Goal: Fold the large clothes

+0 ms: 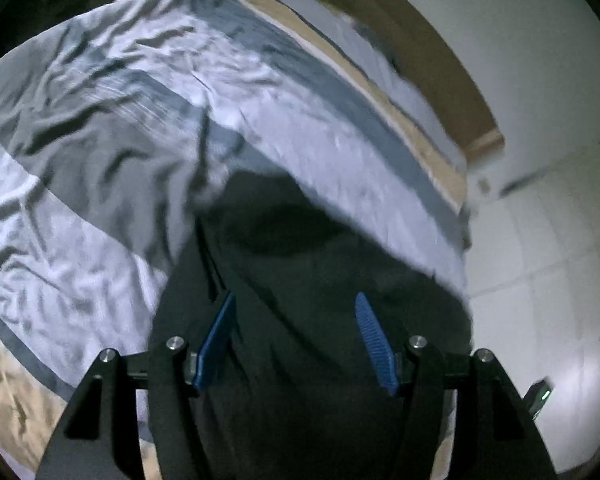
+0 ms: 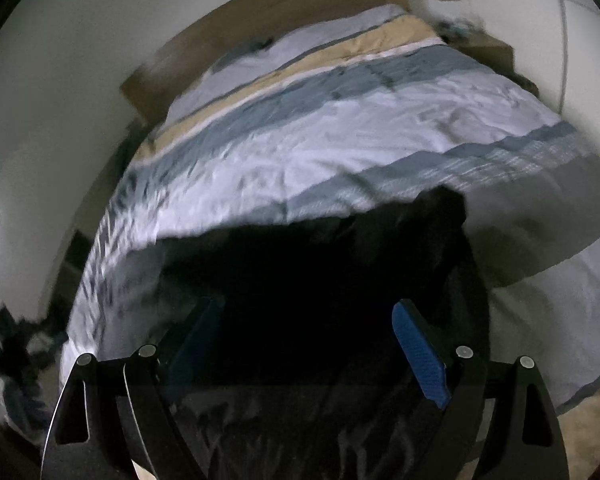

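Both grippers hang above the dark garment (image 1: pixel 300 280), which lies spread on the bed (image 1: pixel 100 160) right under them, and neither has hold of it. The left gripper (image 1: pixel 296 336) has its blue pads (image 1: pixel 220 332) standing well apart with only cloth showing beyond the gap, nothing pinched; the right gripper (image 2: pixel 308 344) is spread wider, one blue pad (image 2: pixel 418 356) lit and the other lost in shadow, again gripping nothing. This looks like the pause between folds: the cloth is down and the hands are free. The next move, I'd judge, calls for coming down on an edge or corner of the garment on each side and pinching cleanly through the layers wanted, and only those; black fabric in dim light makes edges hard to pick out. The bed wears a rumpled quilt (image 2: pixel 340 140) in white, grey-blue and tan bands, so it is soft ground that will give under a press. Behind it are a wooden headboard (image 2: pixel 280 4), pale walls (image 1: pixel 540 60), and some dark clutter (image 2: pixel 16 344) low at the bedside, too blurred to name.
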Available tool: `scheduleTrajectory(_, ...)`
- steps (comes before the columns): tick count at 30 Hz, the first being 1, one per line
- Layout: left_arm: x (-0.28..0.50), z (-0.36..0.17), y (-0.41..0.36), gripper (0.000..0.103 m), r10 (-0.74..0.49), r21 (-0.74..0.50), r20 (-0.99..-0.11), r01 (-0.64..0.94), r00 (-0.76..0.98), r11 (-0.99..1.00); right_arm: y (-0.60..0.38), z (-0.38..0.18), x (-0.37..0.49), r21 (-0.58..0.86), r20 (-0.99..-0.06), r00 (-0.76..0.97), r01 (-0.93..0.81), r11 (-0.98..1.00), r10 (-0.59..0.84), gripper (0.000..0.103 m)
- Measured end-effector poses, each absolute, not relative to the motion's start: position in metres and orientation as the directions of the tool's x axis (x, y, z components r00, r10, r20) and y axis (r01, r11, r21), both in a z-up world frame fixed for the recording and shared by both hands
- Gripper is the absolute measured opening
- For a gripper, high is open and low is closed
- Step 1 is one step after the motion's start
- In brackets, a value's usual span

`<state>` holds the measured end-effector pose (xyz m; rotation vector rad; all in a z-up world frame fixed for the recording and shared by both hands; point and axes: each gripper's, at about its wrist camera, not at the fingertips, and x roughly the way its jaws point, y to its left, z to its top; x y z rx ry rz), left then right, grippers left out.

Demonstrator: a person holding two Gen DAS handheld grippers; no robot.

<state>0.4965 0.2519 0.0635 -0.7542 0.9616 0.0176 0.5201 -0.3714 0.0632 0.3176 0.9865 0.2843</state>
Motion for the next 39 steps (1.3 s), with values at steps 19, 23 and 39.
scheduleTrajectory(19, 0.58, -0.003, 0.09, 0.06, -0.245, -0.363, -0.822, -0.142, 0.513, 0.921, -0.301, 0.001, 0.542, 0.274, -0.809, 0.47, -0.23, 0.934, 0.353, 0.093)
scheduleTrajectory(23, 0.616, -0.012, 0.089, 0.062, -0.203, -0.313, -0.848, -0.152, 0.49, 0.938, -0.291, -0.014, 0.572, 0.254, -0.821, 0.463, -0.228, 0.94, 0.334, 0.097)
scheduleTrajectory(39, 0.725, -0.063, 0.087, 0.078, -0.012, -0.132, -0.872, -0.212, 0.489, 0.968, -0.27, -0.061, 0.674, 0.22, -0.849, 0.447, -0.185, 0.958, 0.281, 0.102)
